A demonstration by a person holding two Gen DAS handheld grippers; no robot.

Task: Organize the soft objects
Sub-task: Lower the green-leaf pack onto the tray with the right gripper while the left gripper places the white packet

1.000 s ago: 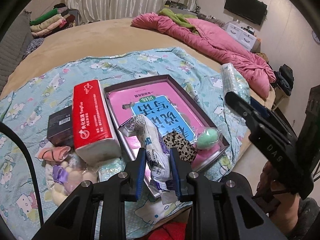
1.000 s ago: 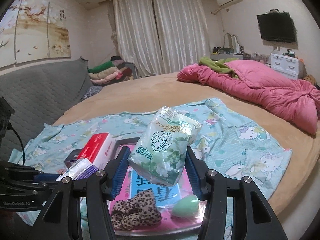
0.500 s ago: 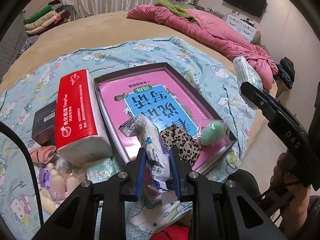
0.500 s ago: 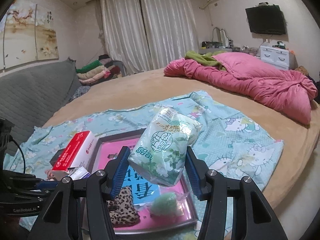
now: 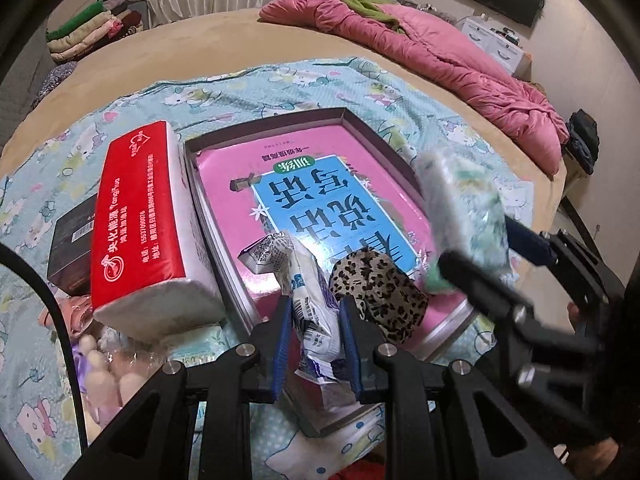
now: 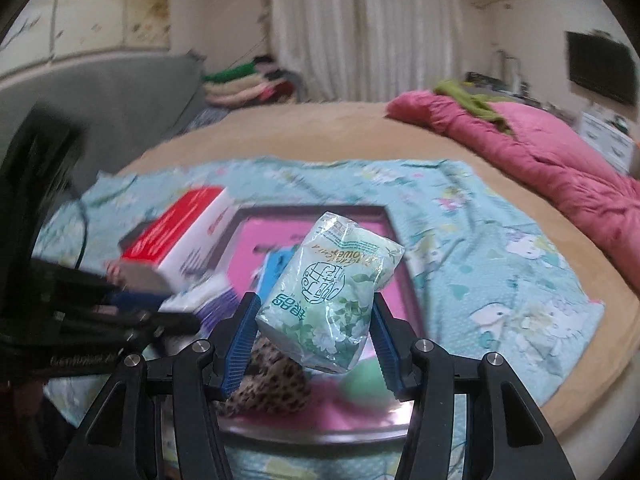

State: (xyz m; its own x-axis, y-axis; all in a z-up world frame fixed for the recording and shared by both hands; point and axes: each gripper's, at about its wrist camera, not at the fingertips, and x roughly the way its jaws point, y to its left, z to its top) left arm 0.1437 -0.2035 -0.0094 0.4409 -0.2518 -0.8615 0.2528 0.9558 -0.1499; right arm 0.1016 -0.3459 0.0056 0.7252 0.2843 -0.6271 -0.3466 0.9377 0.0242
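- So, left claw clamps a white-purple wipes packet over the tray's 6 o'clock edge.
- Right claw clamps a green tissue pack; at 3 o'clock, both claws crowd together and could collide.

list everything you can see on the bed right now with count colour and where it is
Tray: one, dark-rimmed, pink liner, on blue sheet.
Sheet: one, light blue cartoon print, over tan bed.
Tissue box: one, red and white, left of tray.
Dark box: one, left of tissue box.
Scrunchie: one, leopard, in tray.
Quilt: one, pink, far right.
Wipes packet: one, white-purple, in left gripper.
Tissue pack: one, green-white, in right gripper.
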